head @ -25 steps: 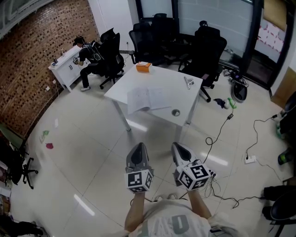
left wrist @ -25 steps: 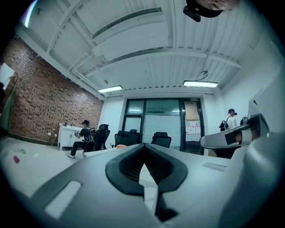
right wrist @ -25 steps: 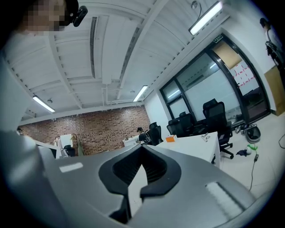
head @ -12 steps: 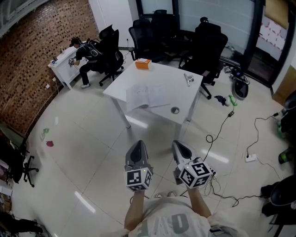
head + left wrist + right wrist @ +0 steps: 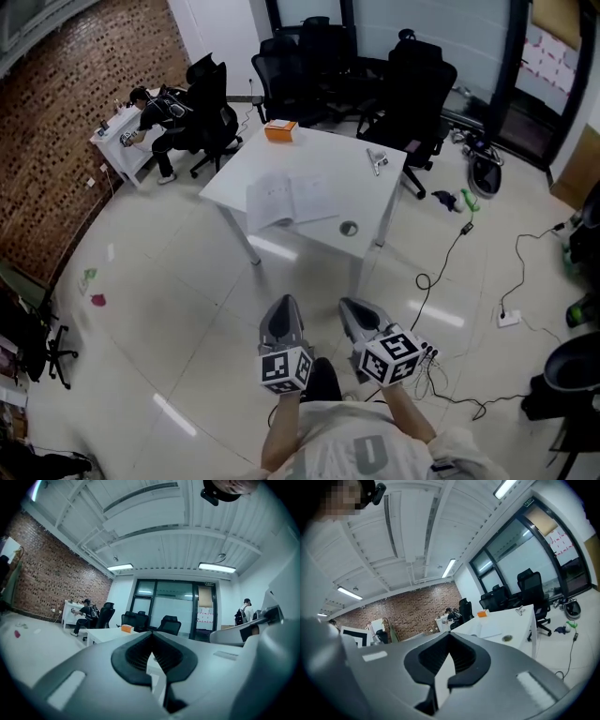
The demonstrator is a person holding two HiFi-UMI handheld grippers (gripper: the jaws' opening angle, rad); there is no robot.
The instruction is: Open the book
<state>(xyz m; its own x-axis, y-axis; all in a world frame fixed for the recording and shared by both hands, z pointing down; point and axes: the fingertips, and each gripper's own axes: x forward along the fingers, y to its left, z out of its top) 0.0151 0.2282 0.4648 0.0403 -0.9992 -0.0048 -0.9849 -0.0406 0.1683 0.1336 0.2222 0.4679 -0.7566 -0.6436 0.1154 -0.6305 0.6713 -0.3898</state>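
A thin white book (image 5: 291, 200) is seen lying flat with its pale pages spread, near the middle of a white square surface (image 5: 323, 150), at 12 o'clock from both grippers and well apart from them. The left gripper (image 5: 281, 314) is held low over the pale tiled floor (image 5: 169, 309), close in front of the person, at 9 o'clock of the right gripper (image 5: 354, 314). In the left gripper view the dark ribbed fingers (image 5: 136, 651) are pressed together, with nothing between them. In the right gripper view the fingers (image 5: 466, 660) are likewise brought together and nothing is gripped. A small orange box (image 5: 280, 131) is placed at the surface's 11 o'clock corner, a small grey object (image 5: 378, 161) at 1 o'clock of the book, and a round cable hole (image 5: 349, 228) at 5 o'clock of it. Black office chairs (image 5: 412, 84) are ranged beyond the surface at 12 to 1 o'clock. A seated person (image 5: 155, 111) is seen at a white desk (image 5: 111, 145) at 10 o'clock, by a brick wall (image 5: 56, 141).
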